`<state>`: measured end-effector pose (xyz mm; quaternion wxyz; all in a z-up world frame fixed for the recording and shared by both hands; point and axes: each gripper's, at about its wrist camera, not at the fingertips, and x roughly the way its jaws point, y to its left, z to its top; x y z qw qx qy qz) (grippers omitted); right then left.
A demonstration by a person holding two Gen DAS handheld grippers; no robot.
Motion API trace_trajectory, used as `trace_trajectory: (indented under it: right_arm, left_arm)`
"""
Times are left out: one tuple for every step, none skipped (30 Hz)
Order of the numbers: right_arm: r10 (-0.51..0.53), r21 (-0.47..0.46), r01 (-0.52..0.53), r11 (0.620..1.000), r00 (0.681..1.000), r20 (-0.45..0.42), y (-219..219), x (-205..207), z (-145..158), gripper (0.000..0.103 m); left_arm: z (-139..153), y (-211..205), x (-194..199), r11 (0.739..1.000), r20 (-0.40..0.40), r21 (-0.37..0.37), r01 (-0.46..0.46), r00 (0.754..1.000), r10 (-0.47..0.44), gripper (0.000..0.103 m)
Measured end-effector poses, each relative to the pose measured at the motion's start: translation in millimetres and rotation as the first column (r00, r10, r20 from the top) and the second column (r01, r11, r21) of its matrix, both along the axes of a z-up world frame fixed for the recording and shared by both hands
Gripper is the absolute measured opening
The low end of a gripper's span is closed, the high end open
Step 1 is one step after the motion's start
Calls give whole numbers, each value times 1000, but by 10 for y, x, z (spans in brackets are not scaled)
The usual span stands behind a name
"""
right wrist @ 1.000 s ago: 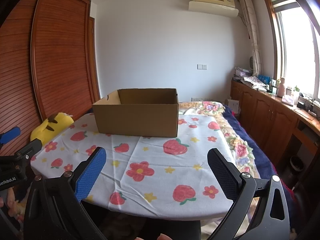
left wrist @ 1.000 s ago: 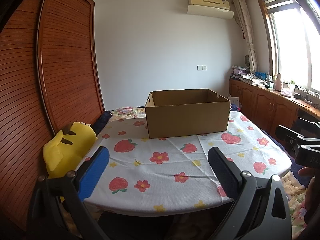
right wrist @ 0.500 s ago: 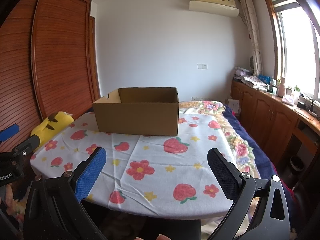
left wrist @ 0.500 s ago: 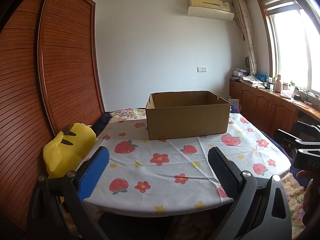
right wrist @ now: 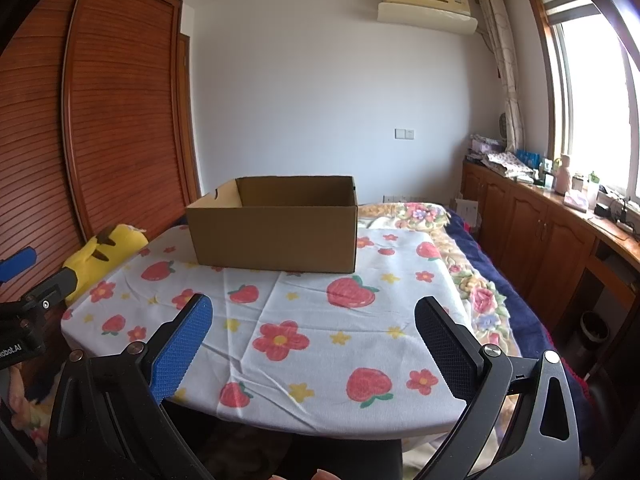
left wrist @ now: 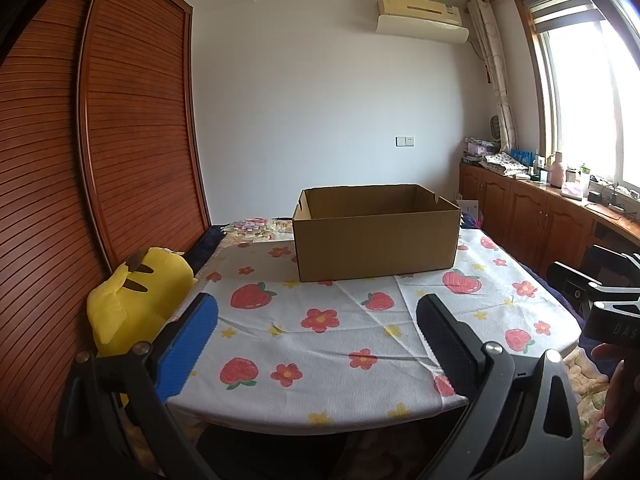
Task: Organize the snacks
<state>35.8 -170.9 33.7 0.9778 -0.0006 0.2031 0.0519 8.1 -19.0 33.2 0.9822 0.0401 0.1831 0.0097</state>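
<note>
An open brown cardboard box (left wrist: 376, 236) (right wrist: 276, 228) stands at the far side of a table covered with a white strawberry-and-flower cloth (left wrist: 340, 332) (right wrist: 312, 320). What the box holds is hidden by its walls. No snacks show in either view. My left gripper (left wrist: 316, 312) hovers open over the near edge of the table, nothing between its fingers. My right gripper (right wrist: 312, 312) hovers open over the near edge too, further to the right, also holding nothing.
A yellow plush toy (left wrist: 136, 300) (right wrist: 100, 256) leans at the table's left side against a wooden louvred wardrobe (left wrist: 120, 128). A bed with a floral quilt (right wrist: 472, 264) lies right of the table. Wooden cabinets (right wrist: 540, 232) run under the window.
Both views have drifted slightly upward, so the box sits a little lower in the left view. Both grippers stay open.
</note>
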Motion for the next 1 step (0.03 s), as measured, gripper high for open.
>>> trace_trajectory:
  right_arm:
    - [0,0,0,1000,1000,1,0,0,0,103]
  left_arm:
    - [3,2,2,1000,0,0,1,1000,-1,101]
